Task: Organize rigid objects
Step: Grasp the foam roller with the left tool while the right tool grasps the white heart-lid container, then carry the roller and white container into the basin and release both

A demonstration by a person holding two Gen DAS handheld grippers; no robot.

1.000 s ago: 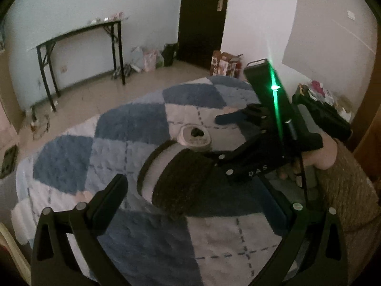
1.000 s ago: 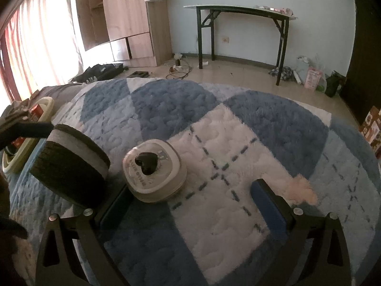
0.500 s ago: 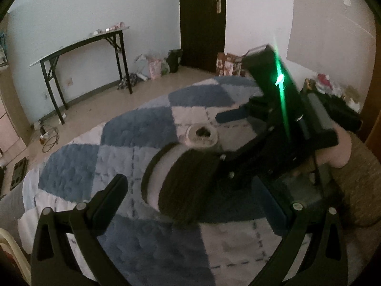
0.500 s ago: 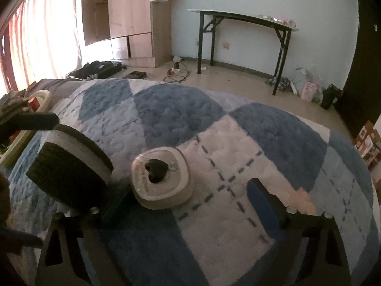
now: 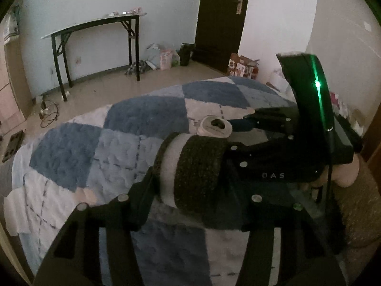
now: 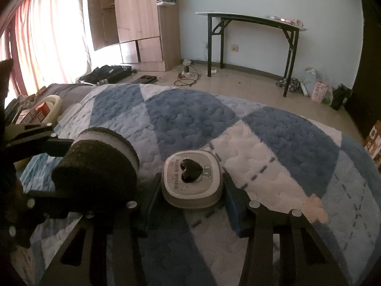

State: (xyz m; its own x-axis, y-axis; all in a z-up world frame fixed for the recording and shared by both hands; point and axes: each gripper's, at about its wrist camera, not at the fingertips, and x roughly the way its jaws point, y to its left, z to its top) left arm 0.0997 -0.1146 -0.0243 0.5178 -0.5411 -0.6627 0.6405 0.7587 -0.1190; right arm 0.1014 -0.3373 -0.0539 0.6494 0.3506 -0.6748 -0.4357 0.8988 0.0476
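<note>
A thick roll [image 5: 193, 169] with a dark fuzzy outer band and a white core sits between the fingers of my left gripper [image 5: 190, 186], which is shut on it; it also shows in the right wrist view [image 6: 100, 169] at the left. A white rounded box with a black heart on its lid [image 6: 193, 178] lies on the blue and white checked blanket [image 6: 273, 147]. My right gripper [image 6: 190, 205] is shut on the box, one finger on each side. The box [image 5: 215, 126] shows small in the left wrist view, beyond the roll.
A cream basket [image 6: 51, 109] with a red box in it stands at the blanket's far left. A black-legged table [image 6: 254, 38] stands by the far wall, a wooden wardrobe [image 6: 135, 23] by the curtains. Bags and cables lie on the floor.
Both grippers have closed: the left on the roll, the right on the white box. Both cameras have risen slightly and the two grippers stand closer together.
</note>
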